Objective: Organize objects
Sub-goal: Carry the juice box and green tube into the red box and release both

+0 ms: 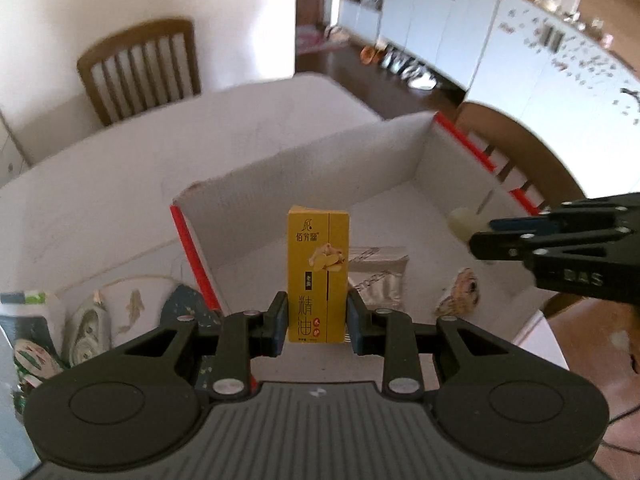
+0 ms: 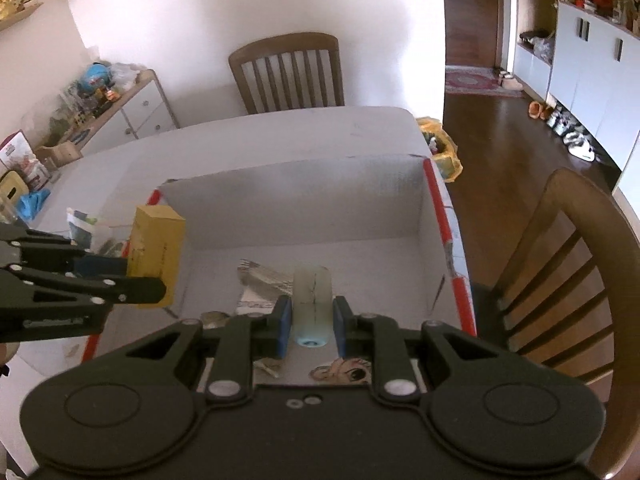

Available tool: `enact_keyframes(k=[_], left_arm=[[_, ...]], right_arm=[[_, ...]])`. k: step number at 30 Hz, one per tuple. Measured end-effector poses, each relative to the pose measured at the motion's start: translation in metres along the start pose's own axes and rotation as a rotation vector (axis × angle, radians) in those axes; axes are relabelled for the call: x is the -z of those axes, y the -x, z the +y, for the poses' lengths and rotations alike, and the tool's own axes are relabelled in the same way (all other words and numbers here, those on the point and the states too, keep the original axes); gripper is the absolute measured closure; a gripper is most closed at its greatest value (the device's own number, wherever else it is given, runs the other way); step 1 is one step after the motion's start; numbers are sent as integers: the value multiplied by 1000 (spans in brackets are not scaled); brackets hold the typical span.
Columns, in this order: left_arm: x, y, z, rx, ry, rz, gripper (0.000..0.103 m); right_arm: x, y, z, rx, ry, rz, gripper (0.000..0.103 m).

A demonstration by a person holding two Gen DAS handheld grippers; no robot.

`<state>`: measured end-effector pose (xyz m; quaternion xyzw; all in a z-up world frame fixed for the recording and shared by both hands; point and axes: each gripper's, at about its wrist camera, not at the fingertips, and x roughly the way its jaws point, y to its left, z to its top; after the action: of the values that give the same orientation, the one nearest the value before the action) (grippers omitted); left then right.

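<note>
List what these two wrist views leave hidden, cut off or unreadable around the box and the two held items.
- Silver foil pouch: left wrist view, its left part hidden behind the yellow carton; printing too blurred to read.
- Pale cylinder: right wrist view, its lower end sits between the right gripper pads; label illegible.
- Cartoon sticker: partly covered by the gripper linkage.
- White box: near wall hidden below both grippers, including the left gripper.

Both views daylit and bright. White wall (image 2: 248, 8) blows out, worst near its right edge; pale table (image 1: 120, 168) near clipping. Glare streaks on the dark wood floor (image 2: 500, 128). Heavy fisheye bowing at the edges, cabinets (image 1: 520, 40) curve hard. Left view has motion smear across the background; yellow carton (image 1: 318, 276) stays sharp. Inside of the white box (image 2: 300, 200) sits in soft shade.
</note>
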<state>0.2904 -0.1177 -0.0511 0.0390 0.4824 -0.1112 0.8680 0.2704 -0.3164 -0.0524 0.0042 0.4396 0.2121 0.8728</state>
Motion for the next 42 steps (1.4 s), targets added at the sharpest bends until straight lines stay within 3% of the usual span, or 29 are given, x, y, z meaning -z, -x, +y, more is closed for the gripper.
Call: enact_keyframes(k=[9, 18, 30, 42], left_arm=[[-17, -47, -12, -99, -38, 110, 74], [-21, -79, -10, -123, -49, 200, 74], [-20, -93, -14, -136, -74, 251, 73], [-24, -84, -8, -119, -59, 213, 73]], right_arm=[[0, -29, -4, 19, 42, 65, 83], [1, -57, 1, 31, 101, 146, 83], [9, -74, 5, 24, 116, 211, 81], [4, -57, 3, 14, 113, 182, 77]])
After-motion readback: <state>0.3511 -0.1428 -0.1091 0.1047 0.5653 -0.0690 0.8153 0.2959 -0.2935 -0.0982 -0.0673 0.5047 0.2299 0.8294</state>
